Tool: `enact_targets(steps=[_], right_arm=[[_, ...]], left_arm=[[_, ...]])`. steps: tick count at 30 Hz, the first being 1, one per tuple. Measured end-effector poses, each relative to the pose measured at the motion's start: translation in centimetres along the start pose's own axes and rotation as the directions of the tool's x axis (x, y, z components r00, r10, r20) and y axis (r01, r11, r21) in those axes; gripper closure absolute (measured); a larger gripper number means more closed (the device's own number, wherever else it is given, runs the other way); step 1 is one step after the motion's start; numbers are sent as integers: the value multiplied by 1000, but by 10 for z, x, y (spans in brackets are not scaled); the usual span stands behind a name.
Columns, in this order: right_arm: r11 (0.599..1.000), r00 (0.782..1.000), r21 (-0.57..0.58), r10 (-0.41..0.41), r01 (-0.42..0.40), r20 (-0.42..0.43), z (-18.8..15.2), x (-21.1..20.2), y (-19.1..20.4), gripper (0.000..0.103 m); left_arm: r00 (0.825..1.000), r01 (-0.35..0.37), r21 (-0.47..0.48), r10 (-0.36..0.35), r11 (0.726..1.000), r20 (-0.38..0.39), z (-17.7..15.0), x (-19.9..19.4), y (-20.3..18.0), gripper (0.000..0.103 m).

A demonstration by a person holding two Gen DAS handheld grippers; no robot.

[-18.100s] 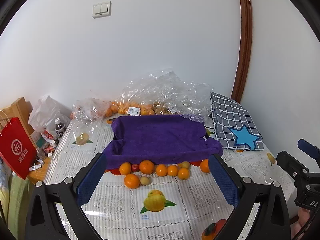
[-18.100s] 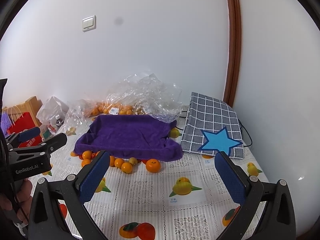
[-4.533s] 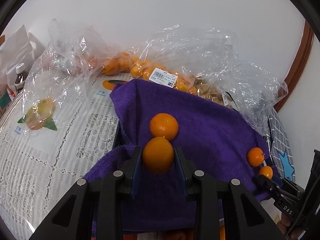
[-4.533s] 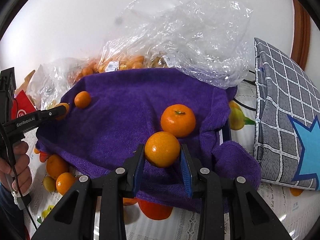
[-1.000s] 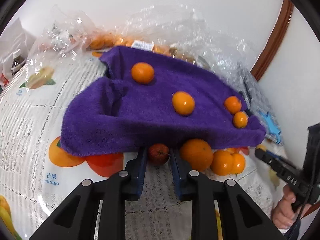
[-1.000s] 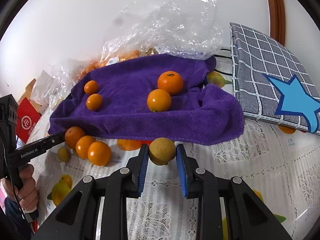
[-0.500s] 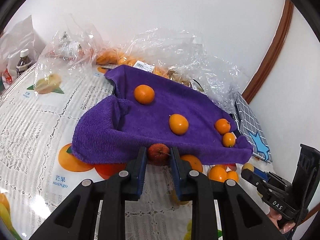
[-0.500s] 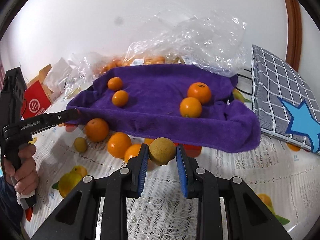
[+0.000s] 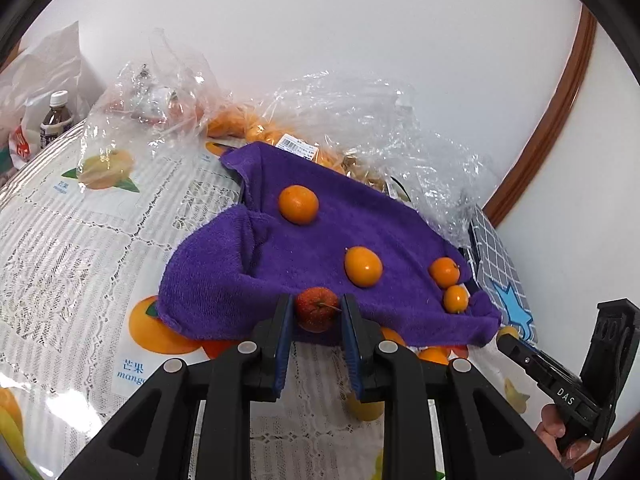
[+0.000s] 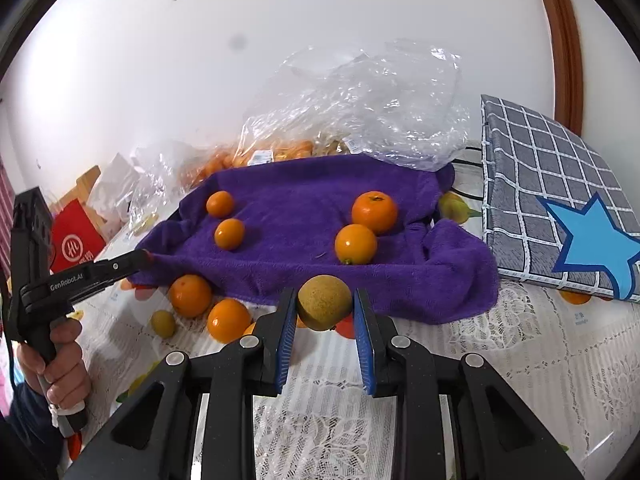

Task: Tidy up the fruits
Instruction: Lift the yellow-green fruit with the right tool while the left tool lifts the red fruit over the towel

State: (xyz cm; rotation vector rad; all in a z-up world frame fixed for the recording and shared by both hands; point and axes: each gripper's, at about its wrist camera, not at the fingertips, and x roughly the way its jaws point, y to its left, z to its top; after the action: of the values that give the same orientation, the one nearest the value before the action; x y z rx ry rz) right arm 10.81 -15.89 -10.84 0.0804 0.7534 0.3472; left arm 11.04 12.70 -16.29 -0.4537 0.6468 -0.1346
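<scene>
My left gripper (image 9: 316,312) is shut on a small red fruit (image 9: 317,309) and holds it at the near edge of the purple towel (image 9: 280,264). My right gripper (image 10: 325,309) is shut on a brownish-yellow round fruit (image 10: 324,307), held above the table just in front of the towel (image 10: 300,208). Several oranges lie on the towel: two at its left (image 10: 229,233) and two at its right (image 10: 355,244). Several loose oranges (image 10: 190,295) and a small yellow fruit (image 10: 163,323) lie on the table before the towel's left part.
Clear plastic bags of oranges (image 10: 360,104) lie behind the towel against the wall. A grey checked pad with a blue star (image 10: 560,200) lies at the right. A bottle (image 9: 54,120) and a red bag (image 10: 74,244) stand at the table's left end.
Both grippers have lifted their fruits a little and moved closer to the towel's front edge. Both grips are unchanged.
</scene>
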Motion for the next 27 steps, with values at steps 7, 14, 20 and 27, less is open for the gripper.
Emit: enact_targets(steps=[7, 14, 20, 27], right_arm=[[1000, 1000, 13, 21, -21, 1, 16, -1, -3, 75], [999, 999, -36, -34, 35, 19, 43, 8, -9, 75], [999, 999, 4, -46, 46, -25, 65, 39, -31, 75], [999, 998, 46, -9, 12, -70, 57, 62, -44, 75]], left_arm=[[999, 34, -26, -34, 999, 27, 5, -7, 2, 80], [999, 7, -25, -6, 1000, 45, 4, -9, 2, 80], [999, -3, -19, 3, 1000, 44, 6, -7, 2, 80], [999, -9, -31, 10, 999, 45, 7, -4, 5, 80]])
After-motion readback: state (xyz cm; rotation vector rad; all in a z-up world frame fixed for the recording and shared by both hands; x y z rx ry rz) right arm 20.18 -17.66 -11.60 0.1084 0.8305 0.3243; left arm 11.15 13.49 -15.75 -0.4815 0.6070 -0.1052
